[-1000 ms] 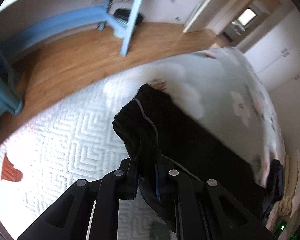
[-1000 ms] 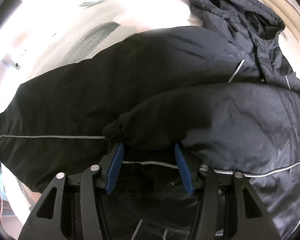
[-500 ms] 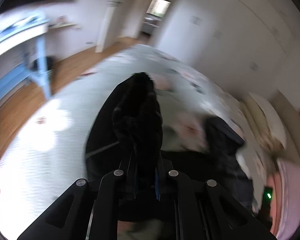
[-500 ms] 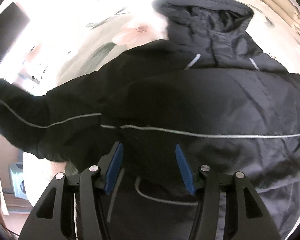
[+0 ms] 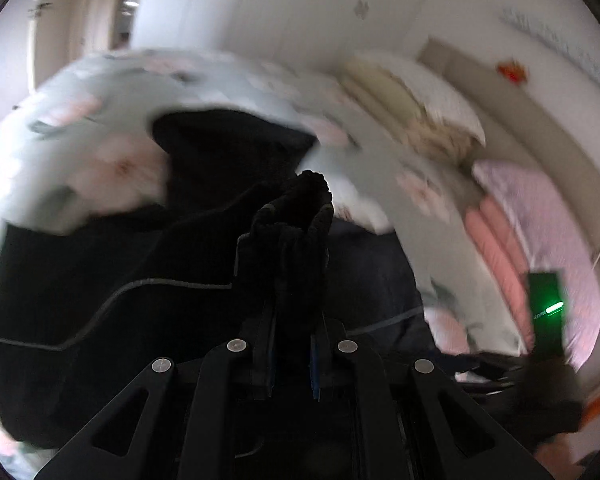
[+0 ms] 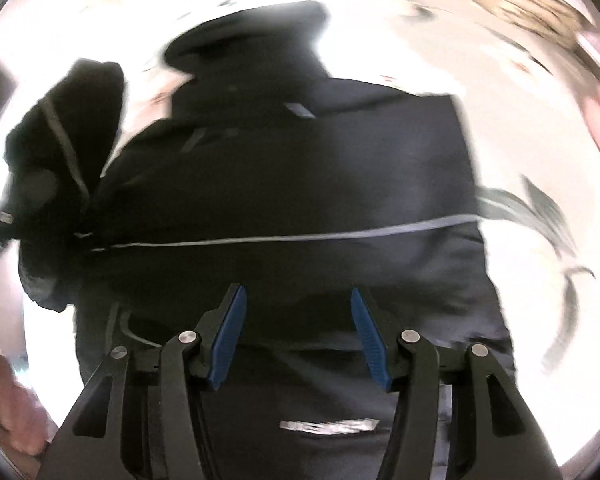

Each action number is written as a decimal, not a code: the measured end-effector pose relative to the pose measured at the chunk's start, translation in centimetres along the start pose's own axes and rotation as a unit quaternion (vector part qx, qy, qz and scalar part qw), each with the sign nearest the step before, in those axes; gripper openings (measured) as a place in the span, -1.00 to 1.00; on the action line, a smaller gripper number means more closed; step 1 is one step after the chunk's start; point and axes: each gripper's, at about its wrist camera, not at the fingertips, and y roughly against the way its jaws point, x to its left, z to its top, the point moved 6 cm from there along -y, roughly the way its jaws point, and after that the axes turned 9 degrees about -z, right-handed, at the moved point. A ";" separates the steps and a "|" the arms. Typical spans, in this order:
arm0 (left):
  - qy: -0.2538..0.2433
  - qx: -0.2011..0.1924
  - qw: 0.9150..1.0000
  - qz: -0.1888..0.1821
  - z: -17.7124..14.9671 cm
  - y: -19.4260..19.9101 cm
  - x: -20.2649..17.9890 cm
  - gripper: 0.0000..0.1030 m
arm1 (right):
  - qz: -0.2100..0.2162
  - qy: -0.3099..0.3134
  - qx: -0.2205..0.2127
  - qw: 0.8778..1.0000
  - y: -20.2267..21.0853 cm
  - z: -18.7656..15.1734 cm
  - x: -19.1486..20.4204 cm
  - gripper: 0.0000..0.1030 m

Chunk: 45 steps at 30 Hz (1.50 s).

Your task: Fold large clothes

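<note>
Big black padded jacket with thin grey piping lies spread on floral bedspread. Left gripper clenched on its cuff. Right gripper jaws apart, empty, above jacket's body.

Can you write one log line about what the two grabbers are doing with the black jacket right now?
left gripper: shut on sleeve cuff, lifted | right gripper: open above black jacket | surface: floral bedspread
</note>
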 end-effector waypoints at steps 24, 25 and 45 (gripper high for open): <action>0.197 0.105 0.973 -0.065 -11.7 1.4 2.7 0.46 | 0.143 0.015 0.052 0.988 -5.1 2.4 1.0 0.50; 0.203 0.099 0.973 -0.054 -11.6 1.9 3.6 0.46 | 0.152 0.006 0.058 0.987 -6.1 2.6 1.4 0.50; 0.137 0.090 0.981 0.107 -6.0 0.3 11.2 0.46 | 0.047 -0.019 -0.024 0.998 0.6 4.0 -7.3 -0.50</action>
